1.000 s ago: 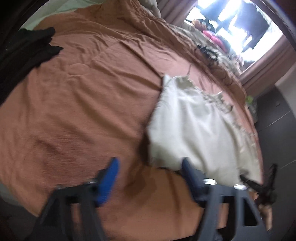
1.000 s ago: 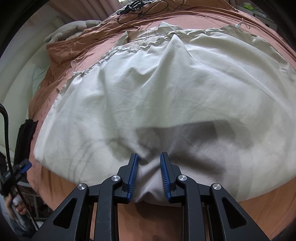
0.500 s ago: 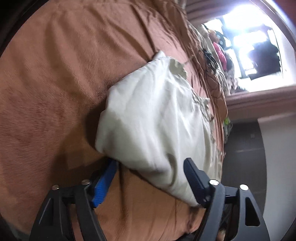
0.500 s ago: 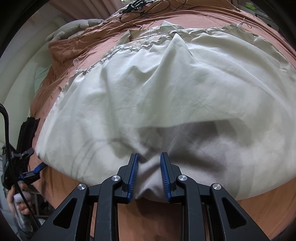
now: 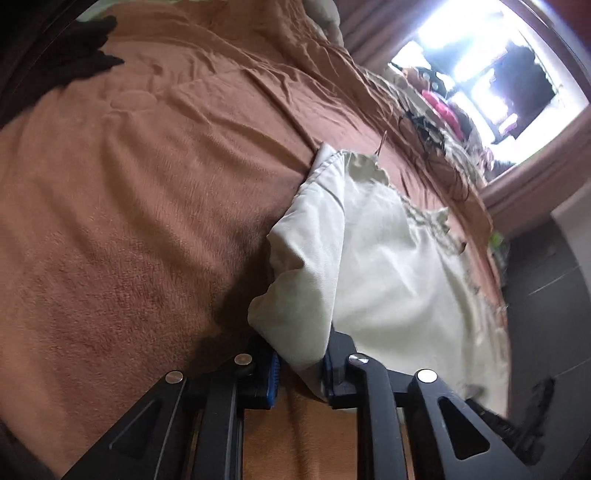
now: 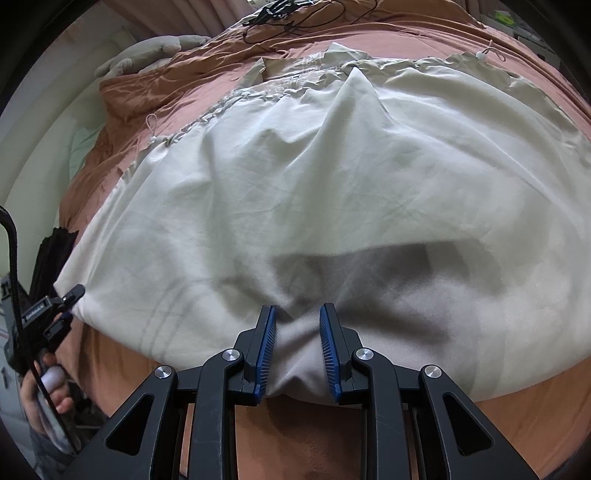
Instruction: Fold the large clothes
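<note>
A large cream garment (image 6: 332, 192) lies spread on a brown bedspread (image 5: 129, 221); it also shows in the left wrist view (image 5: 388, 266). My left gripper (image 5: 300, 373) is shut on the garment's near left corner, whose cloth bulges up between the blue pads. My right gripper (image 6: 297, 347) is shut on a bunched fold of the garment's near hem. The left gripper (image 6: 72, 295) shows at the left edge of the right wrist view, at the garment's corner.
Black clothing (image 5: 74, 51) lies at the bed's far left. Black cables (image 6: 280, 11) and a grey plush item (image 6: 147, 55) lie at the far end. The dark floor (image 5: 546, 295) borders the bed's right edge. A bright window (image 5: 480, 74) is beyond.
My left gripper went from open over the bedspread to closed on the garment's corner. My right gripper stayed shut on the hem and hardly moved.
</note>
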Demonstrator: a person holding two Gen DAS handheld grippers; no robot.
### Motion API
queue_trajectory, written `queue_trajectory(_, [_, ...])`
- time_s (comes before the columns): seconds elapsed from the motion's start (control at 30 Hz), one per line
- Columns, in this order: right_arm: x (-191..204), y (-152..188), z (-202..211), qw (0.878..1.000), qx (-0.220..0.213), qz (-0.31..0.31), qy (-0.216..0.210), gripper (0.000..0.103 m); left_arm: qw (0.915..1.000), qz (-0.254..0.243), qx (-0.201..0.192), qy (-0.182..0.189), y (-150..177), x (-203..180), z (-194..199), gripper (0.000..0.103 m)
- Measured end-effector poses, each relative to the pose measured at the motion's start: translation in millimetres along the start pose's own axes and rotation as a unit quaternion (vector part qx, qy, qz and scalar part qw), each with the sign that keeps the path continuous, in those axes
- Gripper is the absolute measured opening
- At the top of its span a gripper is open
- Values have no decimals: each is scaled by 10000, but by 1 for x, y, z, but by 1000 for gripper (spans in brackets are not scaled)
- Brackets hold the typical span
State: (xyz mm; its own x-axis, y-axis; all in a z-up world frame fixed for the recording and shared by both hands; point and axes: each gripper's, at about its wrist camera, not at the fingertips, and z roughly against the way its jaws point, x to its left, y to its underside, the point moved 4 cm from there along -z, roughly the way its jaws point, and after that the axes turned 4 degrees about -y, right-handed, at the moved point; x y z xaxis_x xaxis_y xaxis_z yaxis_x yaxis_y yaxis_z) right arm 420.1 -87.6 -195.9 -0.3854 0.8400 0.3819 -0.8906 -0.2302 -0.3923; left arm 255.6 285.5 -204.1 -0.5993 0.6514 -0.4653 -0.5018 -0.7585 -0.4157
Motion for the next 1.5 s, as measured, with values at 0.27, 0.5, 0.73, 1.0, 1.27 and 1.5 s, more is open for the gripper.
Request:
queue_trajectory(0.27, [10, -3, 19, 9999, -67, -16, -120, 23, 9970, 664, 242, 330, -9, 27, -6, 55])
queue_trajectory(0.5, [35, -3, 18, 9994, -7, 274, -224, 23, 9956, 821, 284, 360, -15, 29, -16, 55])
queue_trajectory(0.73, [25, -19, -19, 9994, 145, 194, 230, 23, 9948, 938, 242, 316, -16, 33, -16, 31])
queue_trajectory(1.0, [19, -69, -41, 9984, 80, 201, 514, 23, 9933, 1093, 276, 243, -18, 34, -17, 30])
queue_trajectory(1.27, [15, -116, -62, 9972, 7, 152, 735, 21, 9923, 1190, 278, 181, -19, 34, -17, 30])
queue_trajectory(1.5, [9, -157, -82, 9974, -51, 39, 712, 18, 9927, 1174, 264, 110, -20, 31, -19, 28])
